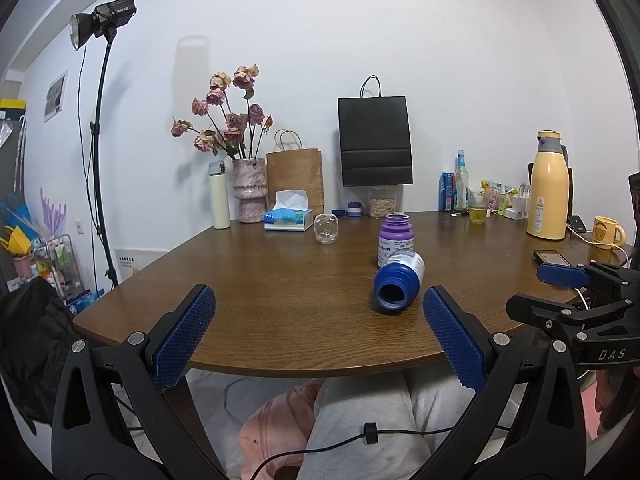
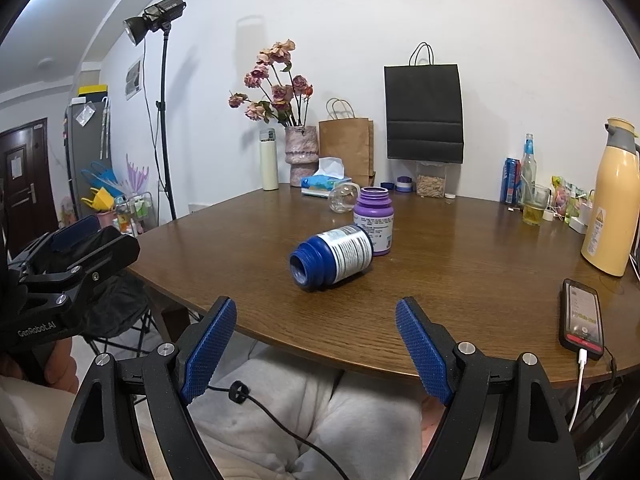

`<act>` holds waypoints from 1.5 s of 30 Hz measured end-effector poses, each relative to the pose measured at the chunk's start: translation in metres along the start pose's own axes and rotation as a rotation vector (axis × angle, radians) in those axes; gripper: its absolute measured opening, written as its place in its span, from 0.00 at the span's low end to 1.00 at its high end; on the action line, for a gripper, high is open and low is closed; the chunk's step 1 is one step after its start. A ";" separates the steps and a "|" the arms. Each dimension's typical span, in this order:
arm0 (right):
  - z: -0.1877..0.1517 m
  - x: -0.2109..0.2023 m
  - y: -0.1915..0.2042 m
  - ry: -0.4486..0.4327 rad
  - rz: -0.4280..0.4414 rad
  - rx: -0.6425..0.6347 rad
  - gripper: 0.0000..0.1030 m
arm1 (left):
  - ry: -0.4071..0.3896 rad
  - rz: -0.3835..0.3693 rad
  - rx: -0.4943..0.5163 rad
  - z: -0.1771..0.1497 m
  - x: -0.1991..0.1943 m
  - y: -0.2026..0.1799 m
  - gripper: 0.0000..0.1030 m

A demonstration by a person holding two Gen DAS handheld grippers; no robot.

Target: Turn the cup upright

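Observation:
A blue bottle [image 1: 398, 282] with a white label lies on its side on the brown table [image 1: 260, 300], its open mouth facing me; it also shows in the right wrist view [image 2: 332, 256]. A purple bottle [image 1: 395, 237] stands upright just behind it, also in the right wrist view [image 2: 374, 220]. A clear glass cup [image 1: 326, 229] lies on its side farther back, seen in the right wrist view too [image 2: 343, 197]. My left gripper [image 1: 318, 300] is open and empty at the table's near edge, the blue bottle ahead to its right. My right gripper [image 2: 316, 312] is open and empty, just short of the blue bottle.
Along the back stand a white flask [image 1: 219, 196], flower vase [image 1: 250, 190], tissue box [image 1: 288, 216], paper bags [image 1: 375, 140], cans and bottles. A yellow thermos [image 2: 612, 200] and yellow mug [image 1: 606, 232] stand at right. A phone [image 2: 582, 320] lies charging near the right edge.

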State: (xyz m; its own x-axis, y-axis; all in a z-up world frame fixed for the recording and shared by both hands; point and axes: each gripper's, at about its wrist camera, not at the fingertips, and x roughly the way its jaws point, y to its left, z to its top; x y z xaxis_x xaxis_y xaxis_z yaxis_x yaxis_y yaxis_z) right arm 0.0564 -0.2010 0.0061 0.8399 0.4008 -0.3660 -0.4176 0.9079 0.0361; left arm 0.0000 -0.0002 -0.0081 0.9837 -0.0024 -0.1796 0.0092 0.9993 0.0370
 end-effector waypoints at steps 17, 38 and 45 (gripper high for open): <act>0.001 0.000 -0.002 -0.004 -0.003 -0.008 0.84 | 0.000 -0.001 0.000 0.002 0.000 0.001 1.00; 0.001 0.000 -0.001 -0.004 -0.006 -0.007 0.84 | 0.005 0.002 -0.001 0.008 0.002 0.003 1.00; 0.000 0.001 -0.001 -0.008 -0.008 -0.004 0.84 | 0.005 0.001 0.001 0.006 0.001 0.003 1.00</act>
State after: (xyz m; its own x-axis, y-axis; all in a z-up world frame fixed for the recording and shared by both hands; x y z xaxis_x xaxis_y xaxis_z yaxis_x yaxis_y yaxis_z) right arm 0.0576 -0.2018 0.0053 0.8462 0.3945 -0.3584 -0.4121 0.9107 0.0294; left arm 0.0026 0.0022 -0.0020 0.9828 -0.0014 -0.1845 0.0085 0.9992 0.0378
